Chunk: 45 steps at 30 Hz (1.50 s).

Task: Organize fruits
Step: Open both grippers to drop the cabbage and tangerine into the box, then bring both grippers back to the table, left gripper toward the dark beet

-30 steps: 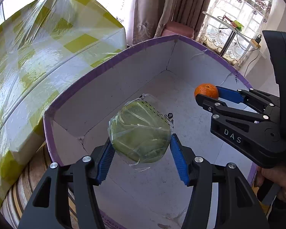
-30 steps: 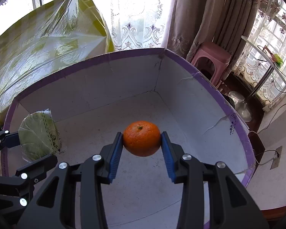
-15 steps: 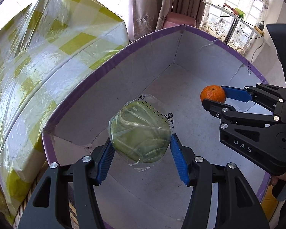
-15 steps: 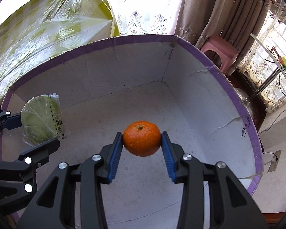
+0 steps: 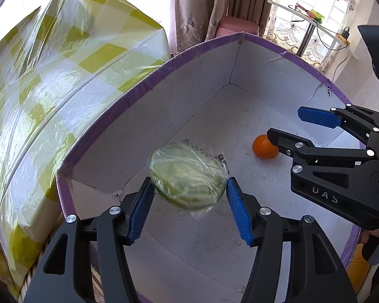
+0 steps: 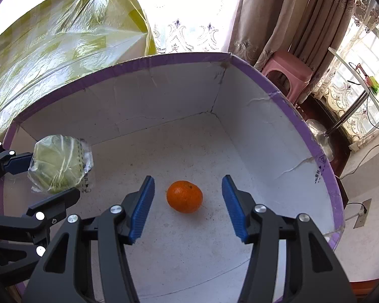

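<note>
Right tool (image 6: 188,207): jaws apart and opening, nothing gripped; the orange (image 6: 184,196) lies on the box floor between the pads, touching neither.
Left tool (image 5: 189,209): jaws opening around the wrapped green fruit (image 5: 187,175), blurred; whether the pads press it, I cannot tell.
Box (image 6: 189,59): white inside, purple rim, fills mid-frame in both views.
Checked bundle (image 5: 63,80): yellow-white, under clear film, upper left, beside the box.
Stool (image 6: 286,72): pink, upper right beyond the box.
</note>
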Each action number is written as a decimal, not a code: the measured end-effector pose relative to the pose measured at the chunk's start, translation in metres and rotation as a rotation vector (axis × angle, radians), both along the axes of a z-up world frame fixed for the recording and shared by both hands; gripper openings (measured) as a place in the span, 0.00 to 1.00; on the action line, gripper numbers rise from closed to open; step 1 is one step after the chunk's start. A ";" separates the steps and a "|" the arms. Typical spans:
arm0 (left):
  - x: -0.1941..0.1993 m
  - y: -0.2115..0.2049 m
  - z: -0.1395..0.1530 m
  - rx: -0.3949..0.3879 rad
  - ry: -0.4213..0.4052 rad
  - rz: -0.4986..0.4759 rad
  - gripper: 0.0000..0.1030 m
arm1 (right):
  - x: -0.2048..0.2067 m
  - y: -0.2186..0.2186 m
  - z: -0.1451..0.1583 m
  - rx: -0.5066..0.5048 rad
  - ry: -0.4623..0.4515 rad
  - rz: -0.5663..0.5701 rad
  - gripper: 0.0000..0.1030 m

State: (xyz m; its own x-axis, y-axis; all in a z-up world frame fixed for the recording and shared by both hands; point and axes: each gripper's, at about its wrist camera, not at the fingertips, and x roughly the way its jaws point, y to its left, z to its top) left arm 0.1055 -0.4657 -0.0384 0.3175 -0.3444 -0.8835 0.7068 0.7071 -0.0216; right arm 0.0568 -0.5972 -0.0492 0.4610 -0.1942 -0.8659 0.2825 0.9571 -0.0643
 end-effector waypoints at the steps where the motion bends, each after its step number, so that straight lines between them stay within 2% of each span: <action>1: 0.000 0.001 0.001 -0.001 -0.003 0.001 0.57 | 0.000 0.000 0.000 -0.002 -0.001 0.001 0.58; 4: -0.001 0.003 0.004 -0.010 -0.012 0.000 0.62 | -0.001 -0.001 0.001 -0.006 -0.003 -0.002 0.63; 6: -0.003 0.006 0.009 -0.022 -0.036 0.008 0.75 | -0.003 0.000 0.003 -0.009 -0.013 -0.004 0.70; 8: -0.004 0.009 0.015 -0.044 -0.047 0.008 0.77 | -0.004 0.002 0.007 -0.023 -0.023 -0.003 0.79; 15: -0.015 0.025 0.036 -0.104 -0.108 0.017 0.80 | -0.012 0.002 0.023 -0.043 -0.065 -0.022 0.85; 20: -0.021 0.037 0.049 -0.144 -0.119 0.040 0.83 | -0.016 0.006 0.047 -0.062 -0.124 -0.022 0.94; 25: -0.027 0.061 0.061 -0.188 -0.129 0.075 0.85 | -0.022 0.019 0.071 -0.049 -0.186 -0.006 0.96; 31: -0.031 0.104 0.074 -0.241 -0.140 0.162 0.85 | -0.026 0.048 0.094 -0.036 -0.254 0.017 0.98; 34: -0.033 0.128 0.079 -0.263 -0.145 0.216 0.85 | -0.026 0.067 0.100 -0.080 -0.261 0.024 0.98; 36: -0.038 0.140 0.084 -0.256 -0.175 0.247 0.85 | -0.026 0.079 0.103 -0.094 -0.283 0.026 0.98; 40: -0.047 0.163 0.093 -0.233 -0.234 0.324 0.85 | -0.026 0.101 0.111 -0.052 -0.316 0.040 0.98; 43: -0.058 0.179 0.101 -0.235 -0.302 0.343 0.85 | -0.028 0.121 0.116 0.004 -0.355 0.064 0.98; 45: -0.067 0.192 0.106 -0.251 -0.342 0.336 0.85 | -0.030 0.136 0.119 -0.006 -0.373 0.084 0.98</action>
State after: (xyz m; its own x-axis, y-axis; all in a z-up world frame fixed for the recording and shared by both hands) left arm 0.0380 -0.2737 0.0672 0.7015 -0.3619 -0.6140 0.4391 0.8980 -0.0277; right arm 0.0269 -0.4609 0.0701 0.7587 -0.1474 -0.6345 0.2085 0.9778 0.0222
